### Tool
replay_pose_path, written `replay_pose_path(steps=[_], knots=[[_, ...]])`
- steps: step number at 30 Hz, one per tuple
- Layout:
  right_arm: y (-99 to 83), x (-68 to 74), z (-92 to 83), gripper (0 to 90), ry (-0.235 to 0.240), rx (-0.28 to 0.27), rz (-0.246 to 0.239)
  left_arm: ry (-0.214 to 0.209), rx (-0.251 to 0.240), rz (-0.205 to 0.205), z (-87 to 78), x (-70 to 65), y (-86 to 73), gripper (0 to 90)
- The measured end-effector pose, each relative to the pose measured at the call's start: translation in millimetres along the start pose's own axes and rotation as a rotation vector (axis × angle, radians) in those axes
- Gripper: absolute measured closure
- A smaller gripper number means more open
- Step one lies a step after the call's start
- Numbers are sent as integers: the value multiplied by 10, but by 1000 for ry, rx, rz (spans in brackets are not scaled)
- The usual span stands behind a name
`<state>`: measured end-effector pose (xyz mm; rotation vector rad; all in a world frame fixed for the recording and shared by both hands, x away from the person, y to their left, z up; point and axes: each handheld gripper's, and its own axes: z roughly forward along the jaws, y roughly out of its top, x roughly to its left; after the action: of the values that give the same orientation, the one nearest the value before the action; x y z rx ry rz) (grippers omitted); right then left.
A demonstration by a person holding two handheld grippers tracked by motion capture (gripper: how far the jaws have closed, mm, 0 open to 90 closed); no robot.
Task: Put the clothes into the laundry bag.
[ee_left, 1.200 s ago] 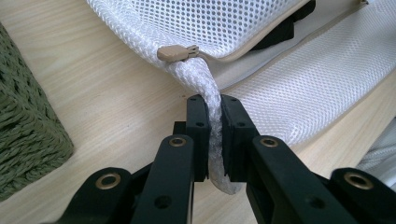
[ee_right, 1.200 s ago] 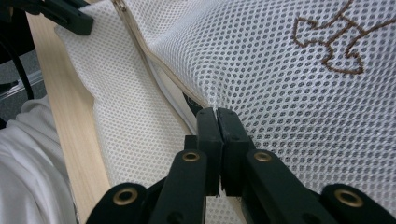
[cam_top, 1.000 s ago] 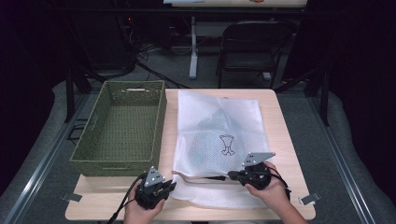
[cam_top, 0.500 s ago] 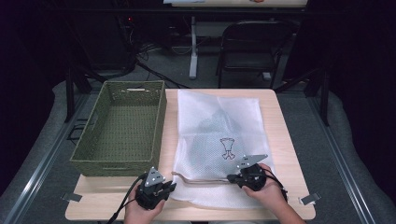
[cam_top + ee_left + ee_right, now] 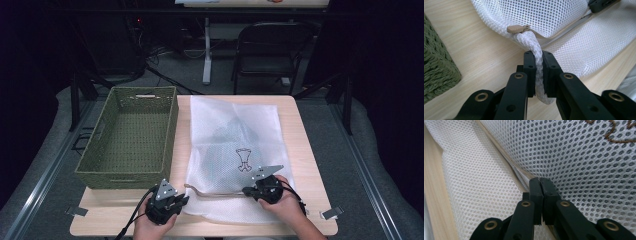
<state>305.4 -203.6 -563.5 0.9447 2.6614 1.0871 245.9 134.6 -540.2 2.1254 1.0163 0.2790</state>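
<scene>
While the mesh bag [image 5: 232, 150] lies flat on the counter [image 5: 305, 165] beside the basket [image 5: 130, 137], its zip [image 5: 564, 32] looks open, nothing yet taken out. Left tongs [image 5: 538, 62] are pinching a bunched corner of mesh just by the tan zip pull [image 5: 517, 28], a detail lost from above. Right tongs [image 5: 540, 185] are pressed together on the zip edge. Overhead gives the layout: something dark inside the bag, basket apparently empty.

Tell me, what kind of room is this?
Probably a workshop or lab set up for recording, not a home. A bare wooden table stands on grey carpet with a folding chair behind it, cables run across the floor, and the surroundings are dark.
</scene>
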Motion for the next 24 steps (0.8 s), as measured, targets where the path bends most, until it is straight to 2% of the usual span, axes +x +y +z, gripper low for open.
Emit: replay_pose_path(steps=[3, 7, 14, 24], knots=[[-2, 7, 31, 888, -7, 16, -23, 2, -1, 0, 3, -5, -1, 830], [0, 11, 36, 888, -9, 18, -21, -3, -2, -2, 10, -3, -4, 825], [-2, 3, 36, 888, -7, 16, -17, -4, 3, -15, 42, 7, -16, 761], [-7, 0, 38, 888, -9, 17, -22, -9, 41, -22, 133, 38, -26, 648]])
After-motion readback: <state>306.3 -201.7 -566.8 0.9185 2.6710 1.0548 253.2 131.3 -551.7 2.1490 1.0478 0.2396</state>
